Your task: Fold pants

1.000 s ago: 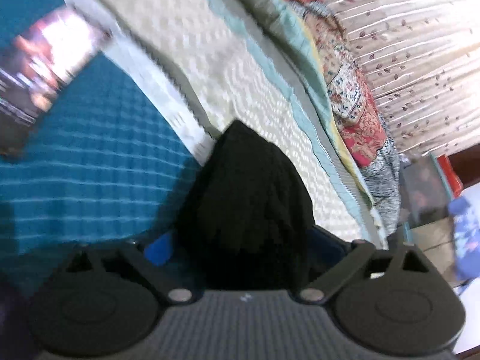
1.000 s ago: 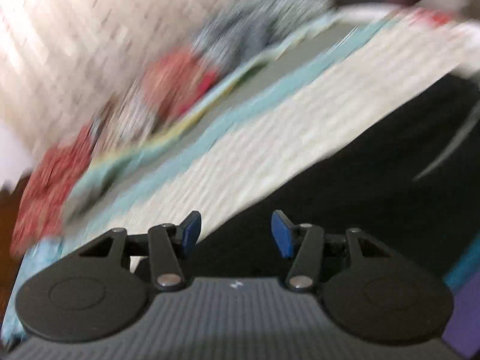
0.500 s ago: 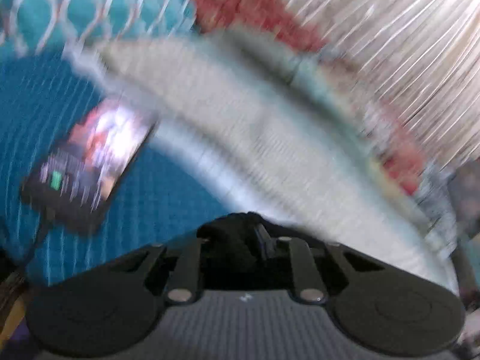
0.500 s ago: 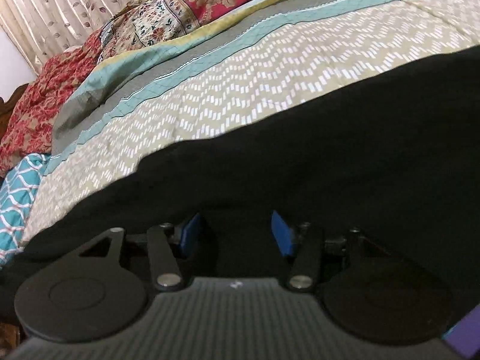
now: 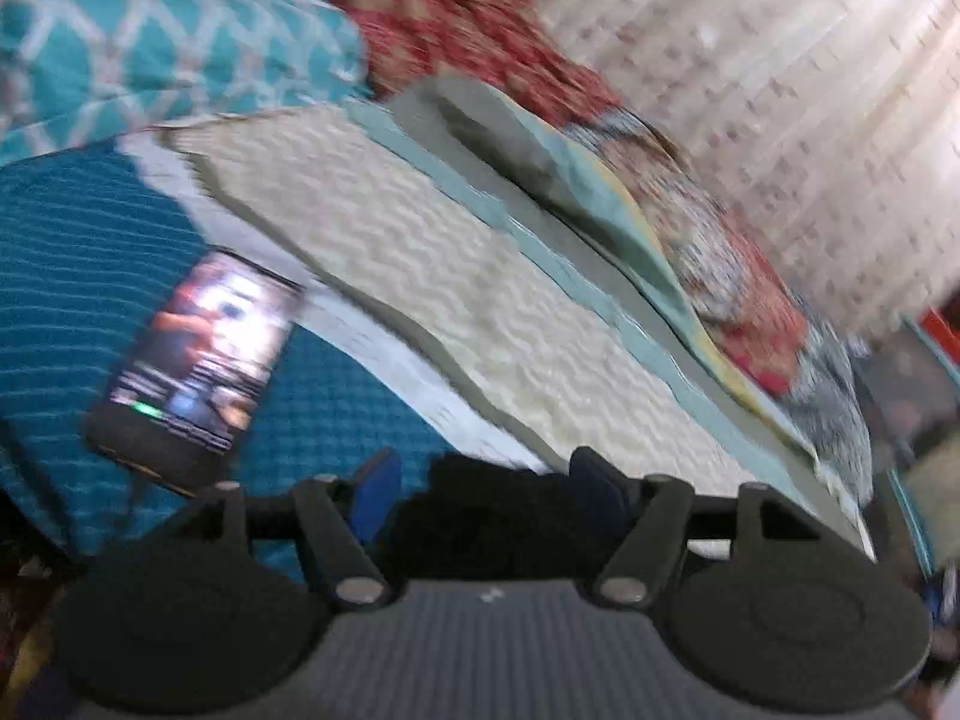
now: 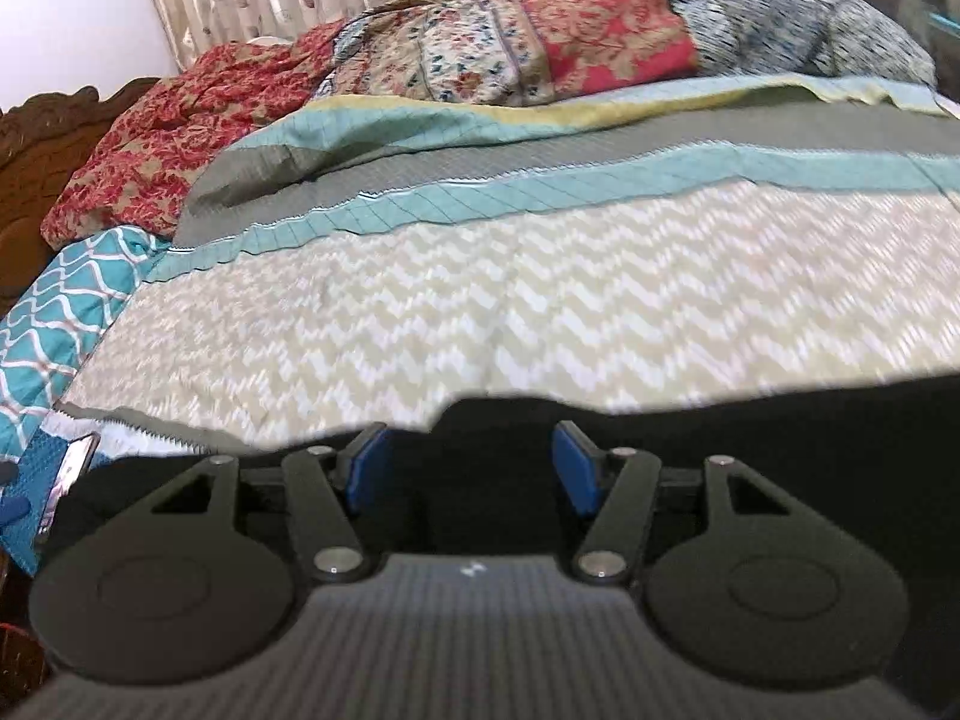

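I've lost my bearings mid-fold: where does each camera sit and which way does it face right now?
Left wrist: sits on the left claw, angled down across the bed toward a lit phone on the teal sheet and the curtain beyond; only its own fingers show, black pants bunched between them.
Right wrist: sits on the right claw, facing over the pants' edge toward the heaped bedding; only its fingers show.
Shared: the pants, zigzag quilt, curtain, and the phone at the right view's left edge.
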The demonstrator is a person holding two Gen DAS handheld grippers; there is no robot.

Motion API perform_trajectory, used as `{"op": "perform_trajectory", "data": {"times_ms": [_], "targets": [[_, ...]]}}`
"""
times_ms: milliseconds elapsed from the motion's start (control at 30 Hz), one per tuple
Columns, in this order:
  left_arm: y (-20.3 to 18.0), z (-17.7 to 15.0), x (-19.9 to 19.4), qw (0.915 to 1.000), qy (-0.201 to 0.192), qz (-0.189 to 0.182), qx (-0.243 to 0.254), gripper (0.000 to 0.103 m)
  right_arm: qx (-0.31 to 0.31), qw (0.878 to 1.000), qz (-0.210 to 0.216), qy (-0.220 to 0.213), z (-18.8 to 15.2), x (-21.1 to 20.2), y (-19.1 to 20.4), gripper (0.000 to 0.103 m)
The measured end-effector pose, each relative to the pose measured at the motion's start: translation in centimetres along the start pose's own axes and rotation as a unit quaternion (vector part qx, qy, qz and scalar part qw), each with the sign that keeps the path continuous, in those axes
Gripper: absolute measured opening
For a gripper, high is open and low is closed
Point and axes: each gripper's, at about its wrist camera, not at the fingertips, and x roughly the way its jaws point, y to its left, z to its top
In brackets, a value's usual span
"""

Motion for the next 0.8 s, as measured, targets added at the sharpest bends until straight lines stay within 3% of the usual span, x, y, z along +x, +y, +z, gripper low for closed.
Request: {"op": "perform_trajectory", "data": {"times_ms": [100,167,200,267,333,400,433,467,533,600,633,667,700,733,767,800], "targets": [[-2.1,-2.7,1.9,0.9940,0.045,0.056,0.083,0.055,0.016,0.999,0.015,0.044,-1.0,3.3,0.3,0.061],[-2.3,-4.1,3.1,0.9862,0.079,0.093,0.112,0.055,-0.004,0.996,-0.006,0.090,-2.9,5.7,0.4,0.062],[-2.3,-4.3,2.8,0.9852,0.074,0.097,0.120,0.055,-0.030,0.997,-0.009,0.071,-3.4,5.7,0.9,0.061],[-2.1,-3.2,1.3,0.9877,0.062,0.086,0.116,0.055,-0.065,0.995,-0.019,0.073,-3.3,5.1,2.3,0.061],[-2.3,-1.6,0.1,0.9900,0.027,0.069,0.120,0.062,-0.109,0.992,-0.004,0.062,-2.6,3.8,3.3,0.061],[-3.0,0.4,0.0,0.9862,0.002,0.066,0.152,0.085,-0.162,0.986,0.003,0.030,-1.7,2.5,4.2,0.062],[-3.6,1.1,0.5,0.9827,0.000,0.068,0.172,0.089,-0.191,0.981,0.003,0.022,-1.3,2.3,4.7,0.067],[-4.1,1.7,1.5,0.9780,0.005,0.062,0.199,0.099,-0.218,0.976,0.005,0.022,-0.8,2.5,5.2,0.075],[-5.3,2.2,4.1,0.9651,0.034,0.033,0.258,0.103,-0.271,0.961,0.016,0.050,-0.1,3.9,5.6,0.090],[-5.2,2.4,7.6,0.9584,0.084,0.029,0.271,0.103,-0.309,0.947,0.015,0.092,0.1,6.1,5.5,0.091],[-4.9,2.3,9.1,0.9588,0.116,0.023,0.258,0.101,-0.312,0.942,0.013,0.123,0.3,7.6,5.1,0.091],[-4.5,1.9,10.5,0.9601,0.156,0.008,0.232,0.088,-0.302,0.940,0.017,0.161,0.2,9.0,4.6,0.090],[-4.4,1.5,11.0,0.9606,0.170,0.004,0.220,0.073,-0.280,0.941,0.025,0.189,0.2,9.9,3.9,0.088],[-4.8,1.0,10.8,0.9595,0.162,0.009,0.230,0.064,-0.255,0.945,0.040,0.200,0.1,9.9,3.3,0.075],[-5.4,0.6,10.1,0.9558,0.153,0.005,0.251,0.046,-0.246,0.948,0.052,0.194,0.2,9.1,2.9,0.058],[-5.8,0.6,9.3,0.9571,0.148,-0.004,0.249,0.034,-0.255,0.949,0.052,0.176,0.1,8.1,3.2,0.044]]}}
